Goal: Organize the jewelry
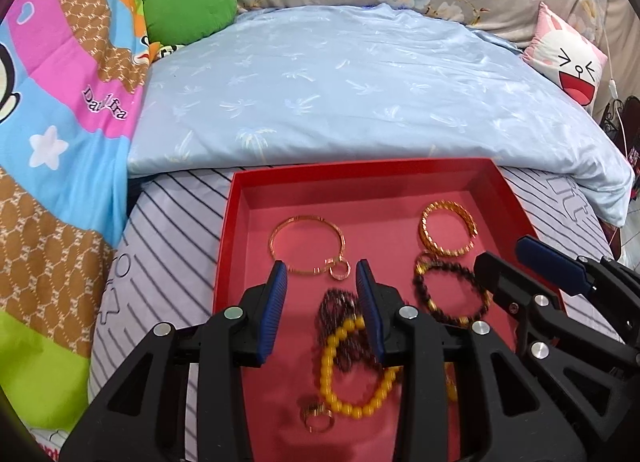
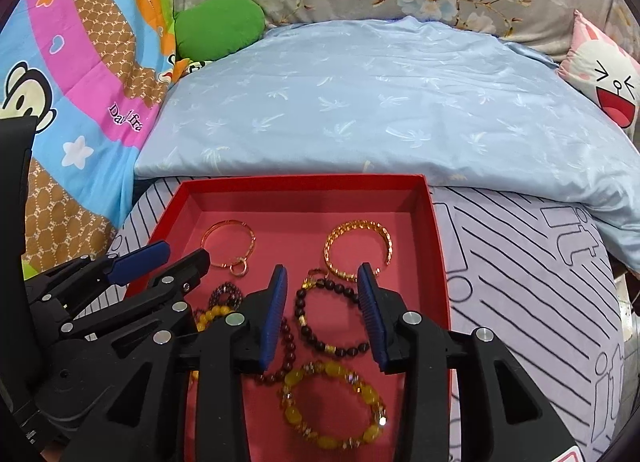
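Left hand-held gripper [image 1: 322, 274]: jaws apart, empty, over the tray [image 1: 236, 222].
Right hand-held gripper [image 2: 322, 278]: jaws apart, empty.
Jewelry: all in tray; thin bangle [image 1: 307, 244] just beyond left tips, dark bracelet [image 2: 330, 316] between right fingers.
Tray: on bed [image 2: 520, 262].

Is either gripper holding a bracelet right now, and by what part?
Neither. The left gripper and right gripper are open above the red tray, nothing between their pads.

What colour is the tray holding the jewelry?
The tray is red with a pinkish floor, clearest in the right wrist view.
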